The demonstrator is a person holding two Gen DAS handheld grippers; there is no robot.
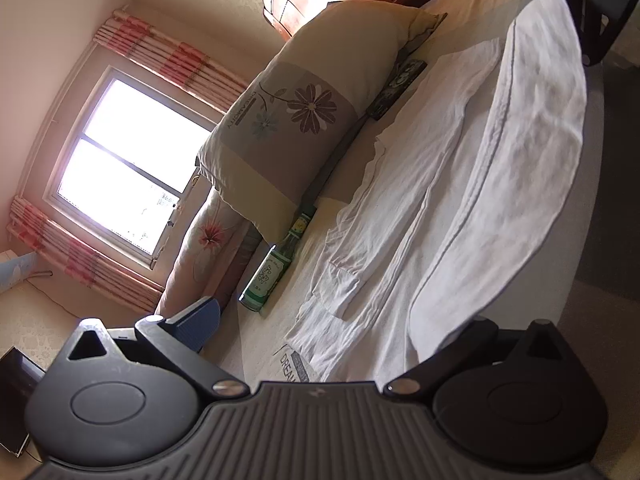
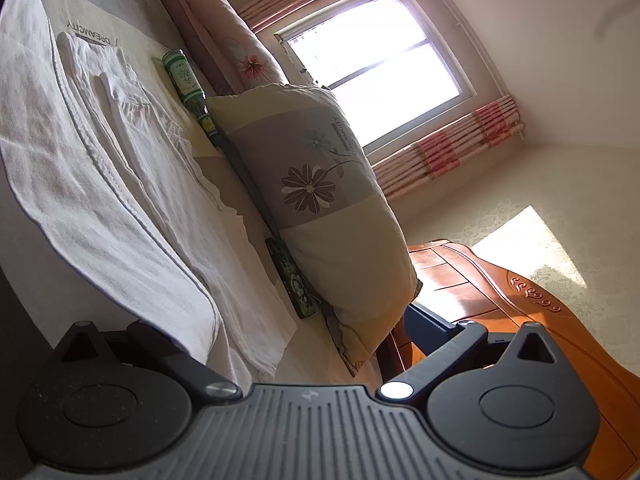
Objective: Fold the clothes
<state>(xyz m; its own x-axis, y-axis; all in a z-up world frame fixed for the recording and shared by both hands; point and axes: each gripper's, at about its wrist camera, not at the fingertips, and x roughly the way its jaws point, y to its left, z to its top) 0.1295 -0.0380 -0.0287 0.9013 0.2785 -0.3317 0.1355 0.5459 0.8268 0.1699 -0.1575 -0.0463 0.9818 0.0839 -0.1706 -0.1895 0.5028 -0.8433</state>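
A green bottle [image 1: 276,268] lies beside a flowered pillow [image 1: 296,120] below the window [image 1: 132,164].

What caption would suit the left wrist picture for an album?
White garment spread on a bed beside a flowered pillow and a green bottle, seen over the left claw.

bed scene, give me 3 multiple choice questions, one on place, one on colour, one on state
1. Where does the bottle lie?
A. on the shirt
B. on the bed beside the pillow
C. on the headboard

2. What colour is the shirt?
A. white
B. red
C. black

3. How is the shirt's near edge?
A. flat on the bed
B. lifted over the rest
C. rolled into a ball

Answers:
1 B, it lies on the bed with its neck by the pillow.
2 A, the cloth is white in both views.
3 B, the seamed edge hangs raised above the flat part.
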